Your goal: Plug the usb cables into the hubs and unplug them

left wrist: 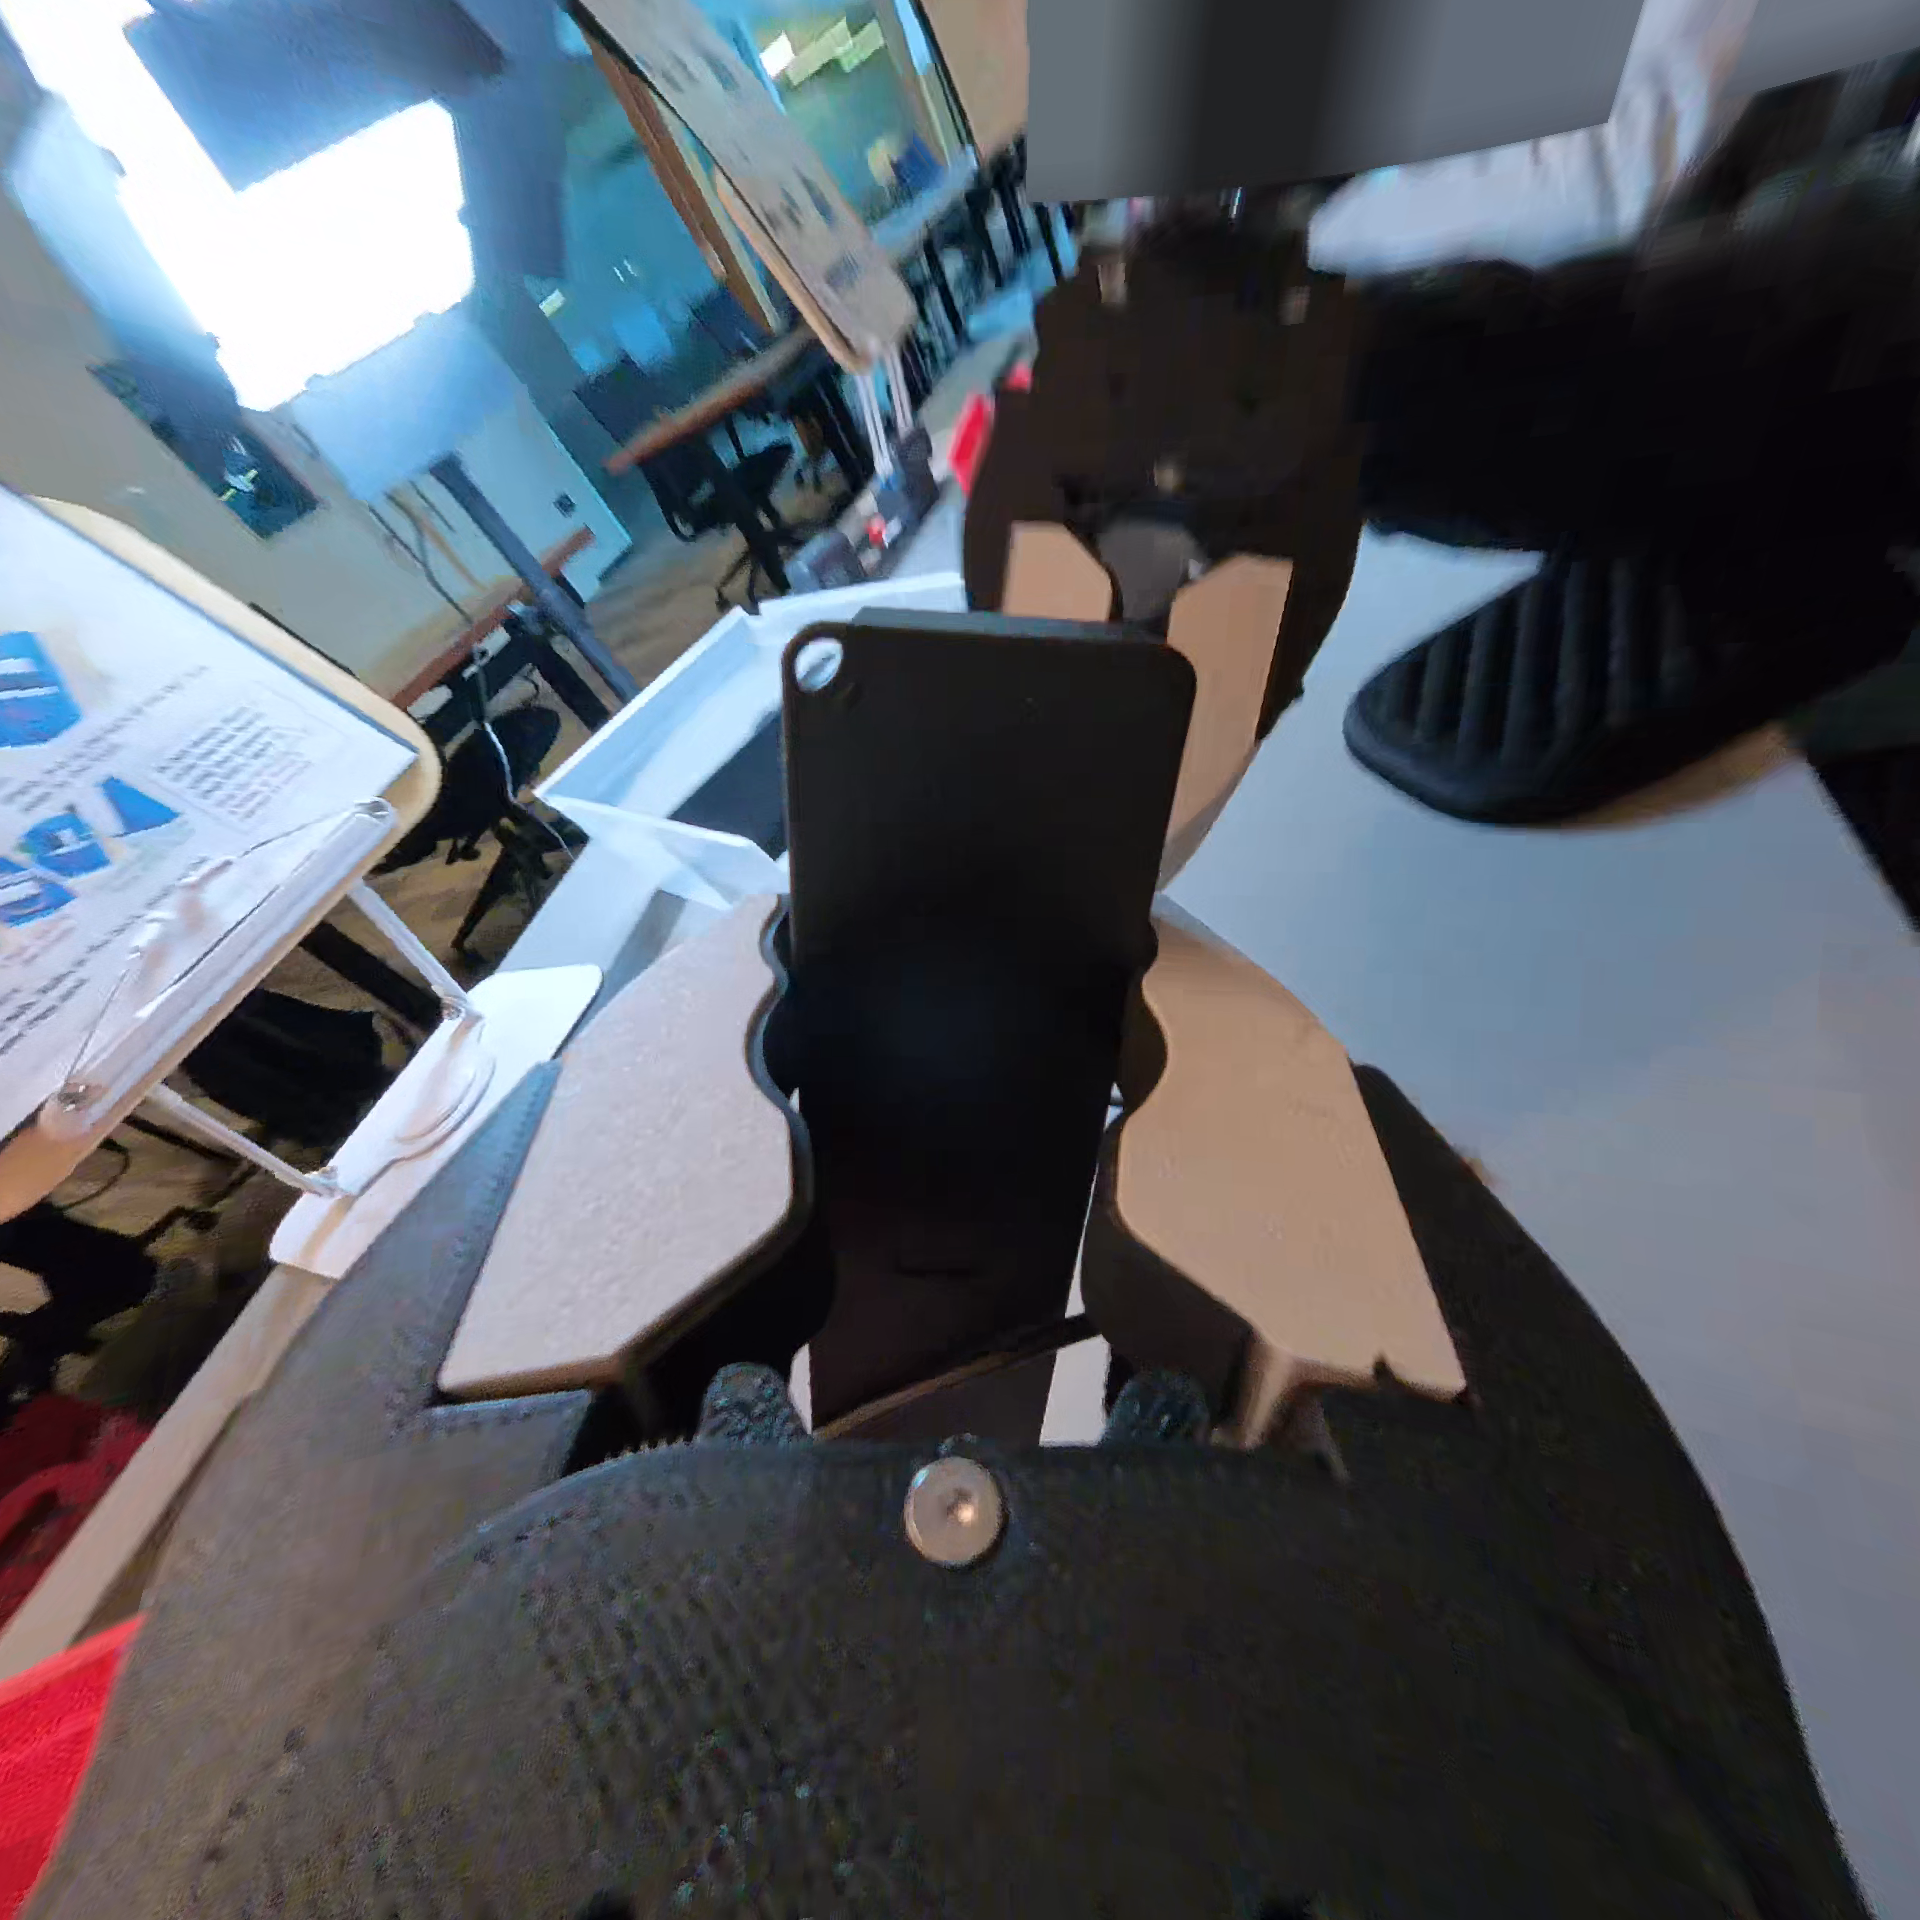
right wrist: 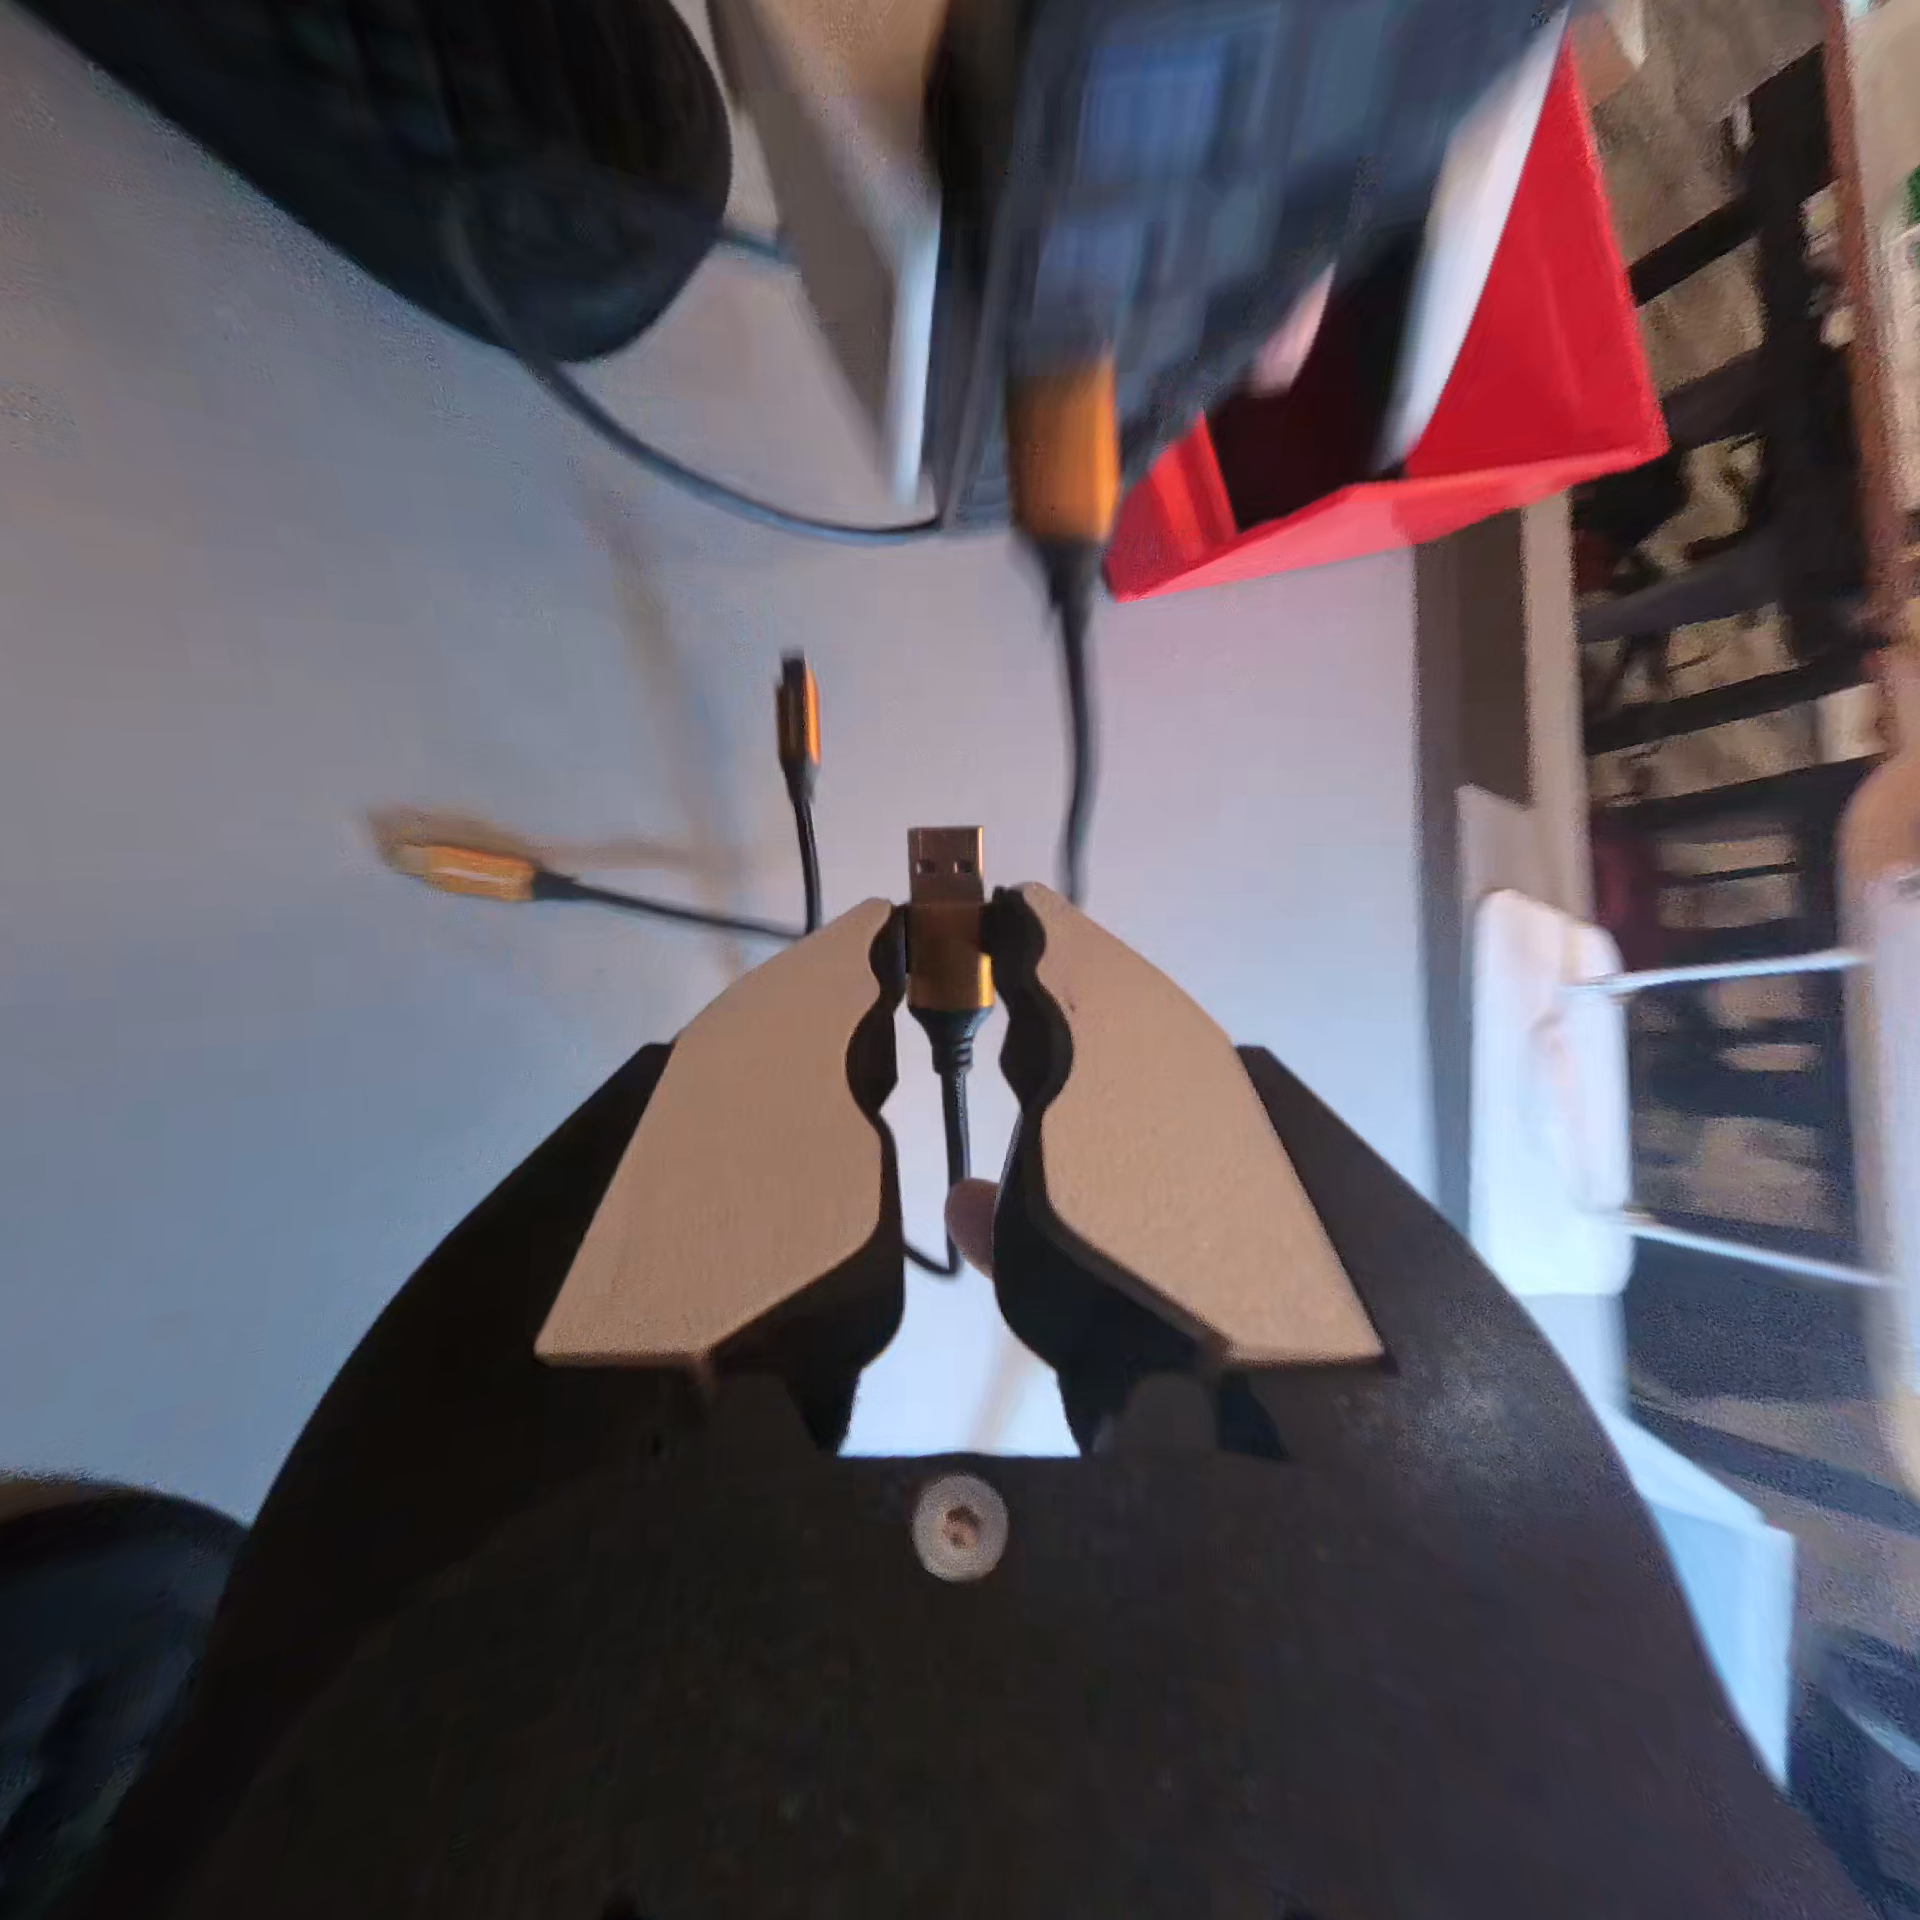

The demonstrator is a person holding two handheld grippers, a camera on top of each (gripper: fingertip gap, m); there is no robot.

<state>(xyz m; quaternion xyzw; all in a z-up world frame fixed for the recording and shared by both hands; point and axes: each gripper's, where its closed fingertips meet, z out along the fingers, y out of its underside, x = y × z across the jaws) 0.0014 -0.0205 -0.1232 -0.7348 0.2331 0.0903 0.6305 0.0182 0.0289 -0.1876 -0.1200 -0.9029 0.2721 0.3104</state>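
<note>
Table (right wrist: 260, 675): I see a pale grey-white top under both views, carrying the loose cables.
Red bin (right wrist: 1507, 416): I see it at the table's far right edge in the right wrist view, blurred, just right of the hub.
Left tongs (left wrist: 961, 966): mine are pressed onto a flat black USB hub (left wrist: 987, 831); its lower half sits between the two pale pads and its upper half juts out beyond the tips, upright in the view, with a small round hole at its top left corner.
Right tongs (right wrist: 943, 909): mine are pinching the gold shell of a USB-A plug (right wrist: 943, 914) right at the tips; the silver metal end pokes forward past the tips and points towards the hub farther off.
Held cable (right wrist: 956, 1122): I see the black cord run back from the plug through the gap between the pads.
Hub from the right side (right wrist: 1143, 208): heavily blurred, dark, well ahead of my right tongs, apart from the held plug.
Plugged cable (right wrist: 1062, 447): a gold-shelled connector seems seated in the hub's near edge, its black cord hanging towards me.
Loose plugs: one gold connector (right wrist: 798, 717) lies on the table just left of the held plug's line; another (right wrist: 462, 868) lies farther left, blurred.
</note>
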